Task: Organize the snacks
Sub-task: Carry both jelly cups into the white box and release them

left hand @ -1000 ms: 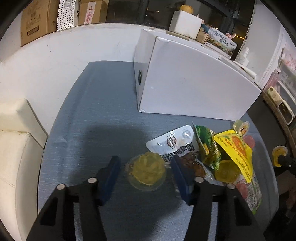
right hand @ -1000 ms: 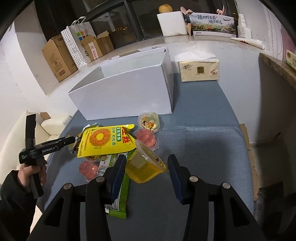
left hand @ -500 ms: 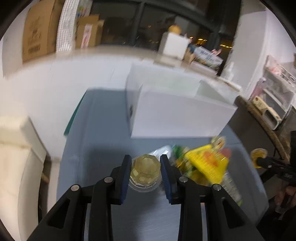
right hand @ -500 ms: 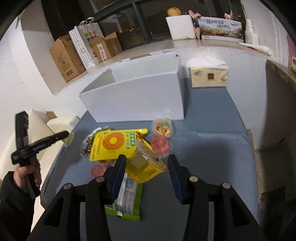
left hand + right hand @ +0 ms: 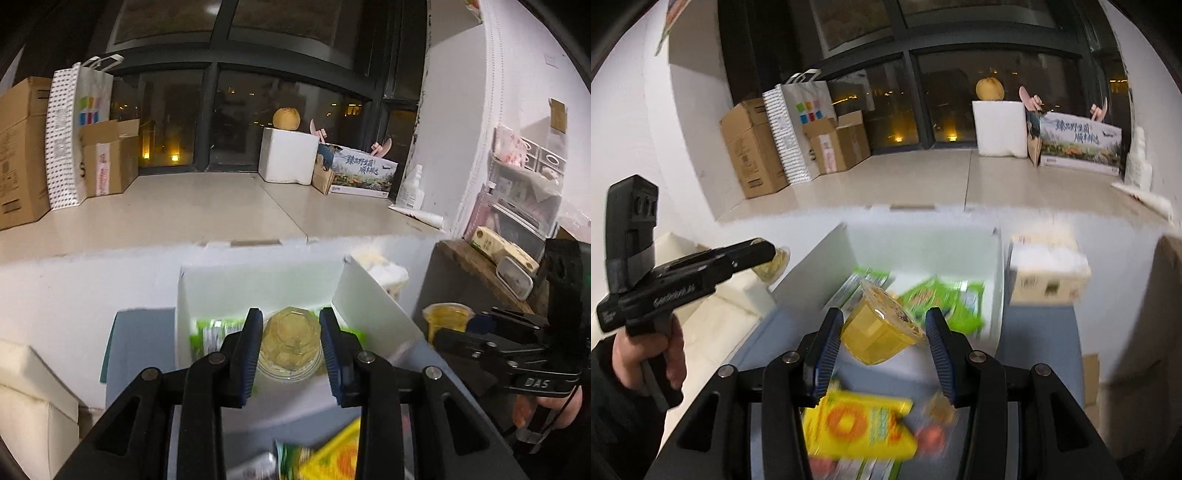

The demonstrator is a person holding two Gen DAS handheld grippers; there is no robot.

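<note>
The left gripper is squeezing a clear jelly cup between its blue pads and holding it up over the near edge of the white box. The right gripper is clamping a yellow jelly cup, tilted, just in front of the same box. Green snack packs are lying inside the box. A yellow snack bag and small round snacks are sitting on the blue desk below. A tissue box is standing beside the white box.
</note>
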